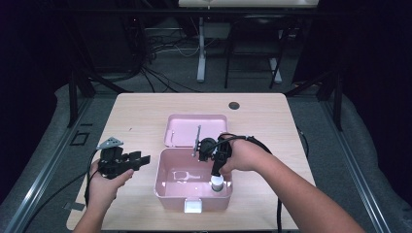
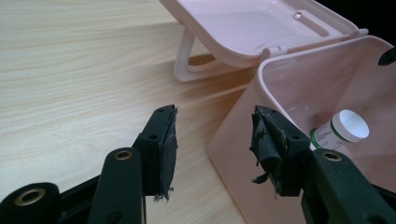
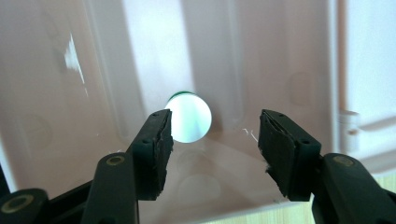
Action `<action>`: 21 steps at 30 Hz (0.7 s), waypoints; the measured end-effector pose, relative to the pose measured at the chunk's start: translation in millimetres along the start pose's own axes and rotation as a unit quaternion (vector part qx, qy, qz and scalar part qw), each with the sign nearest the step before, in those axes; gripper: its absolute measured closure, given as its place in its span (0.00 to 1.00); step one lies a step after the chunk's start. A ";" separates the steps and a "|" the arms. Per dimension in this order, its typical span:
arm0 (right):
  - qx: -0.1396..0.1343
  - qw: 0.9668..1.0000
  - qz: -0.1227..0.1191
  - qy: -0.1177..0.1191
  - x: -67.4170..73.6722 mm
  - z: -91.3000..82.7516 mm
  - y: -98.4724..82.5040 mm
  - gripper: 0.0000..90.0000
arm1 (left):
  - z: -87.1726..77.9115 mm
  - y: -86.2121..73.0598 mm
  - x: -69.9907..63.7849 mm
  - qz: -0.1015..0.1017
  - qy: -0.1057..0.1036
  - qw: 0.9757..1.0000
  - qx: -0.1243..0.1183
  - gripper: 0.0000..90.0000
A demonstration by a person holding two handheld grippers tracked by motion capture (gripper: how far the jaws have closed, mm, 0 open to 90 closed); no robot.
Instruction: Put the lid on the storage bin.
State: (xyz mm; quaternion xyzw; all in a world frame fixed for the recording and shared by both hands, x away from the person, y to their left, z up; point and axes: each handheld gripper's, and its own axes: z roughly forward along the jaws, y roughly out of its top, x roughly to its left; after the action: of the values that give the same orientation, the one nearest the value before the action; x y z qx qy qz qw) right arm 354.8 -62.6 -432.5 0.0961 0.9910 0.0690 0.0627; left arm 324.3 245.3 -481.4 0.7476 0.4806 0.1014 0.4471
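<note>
A pink plastic box [image 1: 165, 184] stands open on the wooden table, its lid [image 1: 180, 131] folded back behind it. Inside, at the right near corner, lies a small white-capped bottle [image 1: 217, 183] with a green band [image 2: 343, 130], its cap [image 3: 189, 117] facing the right gripper. My right gripper [image 1: 214, 167] hangs over the box, pointing down at the bottle; its jaws stand open above it [image 3: 215, 140] and hold nothing. My left gripper [image 1: 141, 161] rests open just left of the box wall [image 2: 215, 140], empty.
A white latch [image 1: 193, 206] sits on the box's front wall. A dark round grommet [image 1: 234, 105] marks the table's far side. Bare wood [image 1: 136, 116] lies left of and behind the box. Cables and a desk leg lie on the floor beyond.
</note>
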 end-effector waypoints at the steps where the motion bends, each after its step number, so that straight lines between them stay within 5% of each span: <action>1: -0.003 1.000 0.004 -0.001 -1.1 -1.7 -0.5 0.50 | 0.0 0.1 -0.7 0.001 0.000 1.000 0.000 0.56; 14: -0.019 0.999 0.047 -0.011 -14.6 -16.4 -9.7 0.50 | -1.3 2.5 -8.9 0.014 -0.008 1.000 -0.001 0.56; 21: -0.032 0.995 0.091 -0.016 -23.9 -23.2 -17.8 0.50 | -0.4 3.8 -15.0 0.022 -0.015 1.000 0.002 0.56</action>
State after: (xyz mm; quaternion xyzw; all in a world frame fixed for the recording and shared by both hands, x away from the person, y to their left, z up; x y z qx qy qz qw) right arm 371.7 -87.5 -409.7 0.1845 0.9744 0.1045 0.0748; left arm 318.7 232.8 -474.1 0.7606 0.4572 0.0993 0.4501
